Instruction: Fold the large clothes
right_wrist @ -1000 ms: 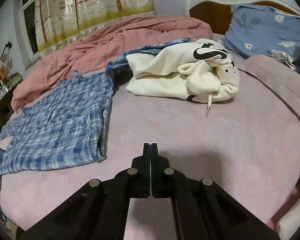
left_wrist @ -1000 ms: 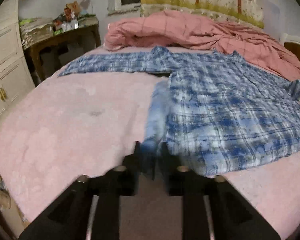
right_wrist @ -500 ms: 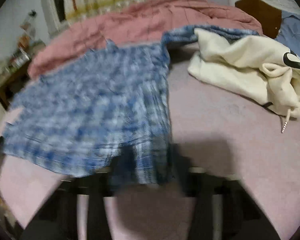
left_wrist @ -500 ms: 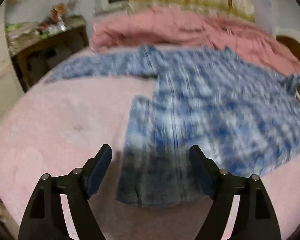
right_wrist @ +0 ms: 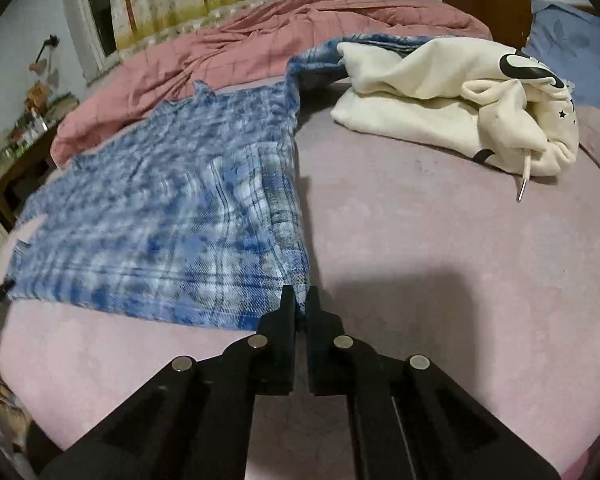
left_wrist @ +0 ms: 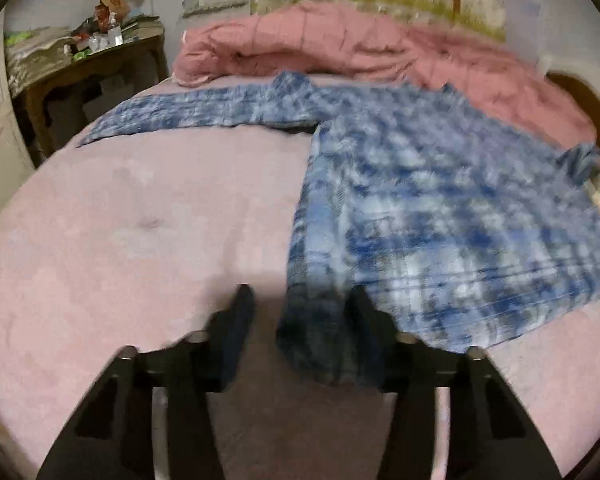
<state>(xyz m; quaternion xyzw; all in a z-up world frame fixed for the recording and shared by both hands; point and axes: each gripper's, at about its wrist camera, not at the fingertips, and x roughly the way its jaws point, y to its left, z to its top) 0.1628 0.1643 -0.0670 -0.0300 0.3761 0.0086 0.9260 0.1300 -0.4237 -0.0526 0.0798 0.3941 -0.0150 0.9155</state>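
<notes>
Your right gripper (right_wrist: 299, 300) pinches the plaid shirt (right_wrist: 172, 208) at its hem corner; your left gripper (left_wrist: 300, 312) jaws are closing around the opposite corner, so you can lift the hem evenly.

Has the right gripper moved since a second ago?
Yes. The right gripper has gone left, away from the cream hoodie, and is shut on the plaid shirt corner.

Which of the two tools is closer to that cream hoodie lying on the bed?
The right tool. It pinches the blue plaid shirt at its hem corner on the side facing the cream hoodie. The left tool is at the hem's opposite corner, farther away.
</notes>
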